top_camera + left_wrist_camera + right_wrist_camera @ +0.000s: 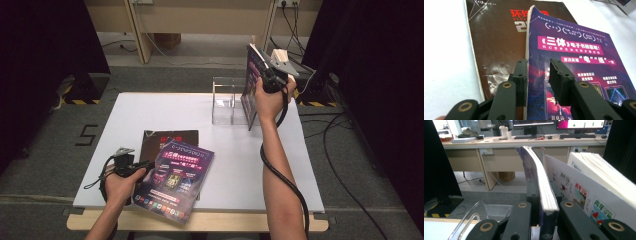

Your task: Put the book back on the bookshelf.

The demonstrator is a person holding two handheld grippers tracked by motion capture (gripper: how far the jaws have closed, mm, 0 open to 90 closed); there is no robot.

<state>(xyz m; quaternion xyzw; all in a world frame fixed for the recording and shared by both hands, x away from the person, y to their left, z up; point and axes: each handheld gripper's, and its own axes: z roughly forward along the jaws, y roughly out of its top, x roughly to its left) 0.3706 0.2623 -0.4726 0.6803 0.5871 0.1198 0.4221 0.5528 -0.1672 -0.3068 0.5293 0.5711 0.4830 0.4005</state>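
The right tongs (266,80) are clamped on a purple magazine (251,85) held upright at the far right of the bench (150,110), just beside a clear stand (223,100); the right gripper view shows another white-backed magazine (584,195) leaning beside it. The left tongs (142,166) stand partly open across the spine edge of a second purple magazine (175,180) lying near the front edge, atop a brown one (155,137); whether their pads press on it cannot be told.

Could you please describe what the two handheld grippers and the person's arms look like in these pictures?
Both the left gripper and the right gripper are black with two blocky jaws, brass-coloured rivets at the linkage joints and a grey three-cornered plate on top. A thick black cable trails from the right one. The forearms are bare, with no sleeves visible.
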